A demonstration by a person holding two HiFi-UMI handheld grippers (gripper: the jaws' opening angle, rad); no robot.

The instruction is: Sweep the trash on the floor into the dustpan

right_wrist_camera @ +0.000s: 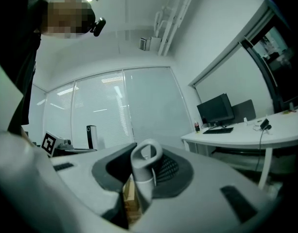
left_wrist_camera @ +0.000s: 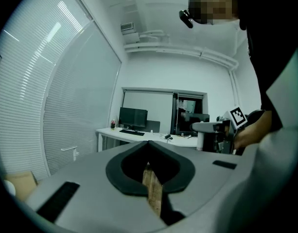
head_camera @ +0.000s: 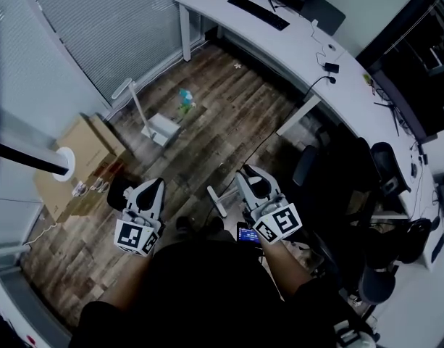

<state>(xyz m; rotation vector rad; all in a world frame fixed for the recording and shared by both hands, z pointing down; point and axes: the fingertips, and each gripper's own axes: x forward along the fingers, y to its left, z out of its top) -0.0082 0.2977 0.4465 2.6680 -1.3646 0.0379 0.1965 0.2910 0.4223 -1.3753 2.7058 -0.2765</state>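
Two tools held level | left tool [left_wrist_camera: 149,149] clenched, empty, likely free for the dustpan [head_camera: 164,129] | right tool [right_wrist_camera: 141,171] gripped white looped handle [right_wrist_camera: 146,161], probably the broom's | trash [head_camera: 185,100] lay on floor [head_camera: 229,114] near dustpan, unswept

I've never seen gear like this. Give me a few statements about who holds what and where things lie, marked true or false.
1. The left gripper holds the dustpan. False: its jaws are shut on nothing, and the dustpan stands on the wooden floor, well away from it.
2. The right gripper is closed on a white handle. True.
3. A teal piece of trash lies on the floor near the dustpan. True.
4. The keyboard lies on the floor. False: it lies on the white desk.
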